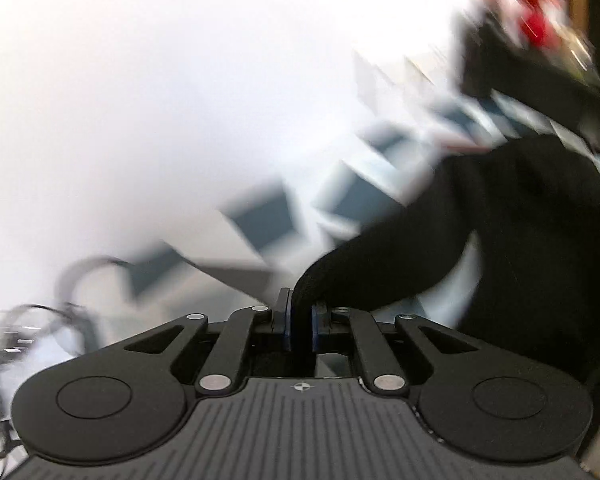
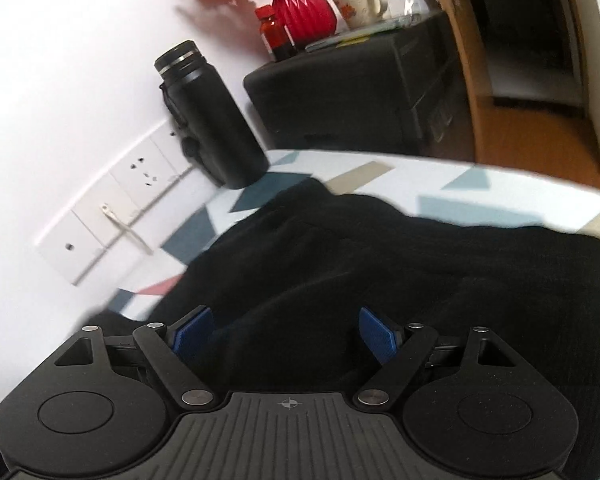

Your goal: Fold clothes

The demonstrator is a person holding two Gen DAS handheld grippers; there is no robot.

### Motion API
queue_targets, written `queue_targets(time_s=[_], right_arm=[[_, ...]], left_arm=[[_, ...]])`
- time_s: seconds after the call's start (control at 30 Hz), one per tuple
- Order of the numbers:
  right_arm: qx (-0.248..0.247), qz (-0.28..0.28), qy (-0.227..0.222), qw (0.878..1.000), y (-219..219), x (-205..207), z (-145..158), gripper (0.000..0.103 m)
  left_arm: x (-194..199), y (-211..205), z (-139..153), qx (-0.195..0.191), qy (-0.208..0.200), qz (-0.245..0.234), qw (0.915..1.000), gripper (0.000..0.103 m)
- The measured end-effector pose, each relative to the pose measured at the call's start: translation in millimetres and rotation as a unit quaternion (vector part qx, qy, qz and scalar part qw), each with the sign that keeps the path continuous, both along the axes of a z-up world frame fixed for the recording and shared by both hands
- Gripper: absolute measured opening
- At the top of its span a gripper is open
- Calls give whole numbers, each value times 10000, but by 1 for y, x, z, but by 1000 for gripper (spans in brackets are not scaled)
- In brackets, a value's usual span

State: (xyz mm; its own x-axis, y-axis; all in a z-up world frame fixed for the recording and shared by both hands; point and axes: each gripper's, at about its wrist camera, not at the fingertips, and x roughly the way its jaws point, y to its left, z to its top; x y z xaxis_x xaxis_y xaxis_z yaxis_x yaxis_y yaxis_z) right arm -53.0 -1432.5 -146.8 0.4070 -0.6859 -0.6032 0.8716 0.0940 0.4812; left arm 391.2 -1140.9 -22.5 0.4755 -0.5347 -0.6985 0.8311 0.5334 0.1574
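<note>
While left gripper [image 1: 300, 312] pinches soft black garment [image 1: 480, 232], right gripper [image 2: 286, 334] gapes.

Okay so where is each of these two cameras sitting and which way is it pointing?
Left wrist: sits on the left gripper, looking along its fingers, shut on a black garment, towards a blurred white wall; no hand shows.
Right wrist: sits on the right gripper, jaws open above the garment, facing a black bottle and red vase.
Shared: the garment, the patterned cloth under it, and the vase.

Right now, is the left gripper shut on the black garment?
Yes. The left gripper is shut, its blue pads pinching a fold of the black garment.
</note>
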Motion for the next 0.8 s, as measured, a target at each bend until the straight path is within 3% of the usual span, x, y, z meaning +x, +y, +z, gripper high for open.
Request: queue_targets(time_s=[0.07, 0.13, 0.23, 0.27, 0.37, 0.5, 0.6, 0.67, 0.8], right_arm=[[527, 34, -501, 9973, -6, 5, -2, 78], [941, 23, -1027, 9902, -7, 15, -5, 78], [933, 174, -1129, 9891, -5, 38, 0, 82], [870, 245, -1083, 9900, -5, 44, 2, 84], [584, 393, -907, 9934, -12, 49, 8, 82], [44, 348, -170, 9992, -42, 43, 20, 82], [-291, 547, 758, 9952, -81, 44, 22, 83], [-438, 653, 1621, 9836, -107, 53, 16, 83], [-461, 1330, 2533, 9571, -130, 76, -2, 84]], left_arm=[[13, 15, 22, -400, -221, 608, 9971, 9], [26, 21, 24, -565, -329, 1219, 9904, 9], [40, 12, 3, -318, -100, 1625, 9862, 16], [42, 6, -7, -185, -99, 1670, 9857, 24], [30, -22, -35, 402, -443, 1377, 9887, 74], [11, -49, -59, 741, -511, 976, 9911, 75], [-2, -71, -69, 790, -416, 850, 9924, 75], [-13, -89, -72, 773, -387, 746, 9935, 75], [-32, -118, -78, 673, -382, 538, 9955, 81]])
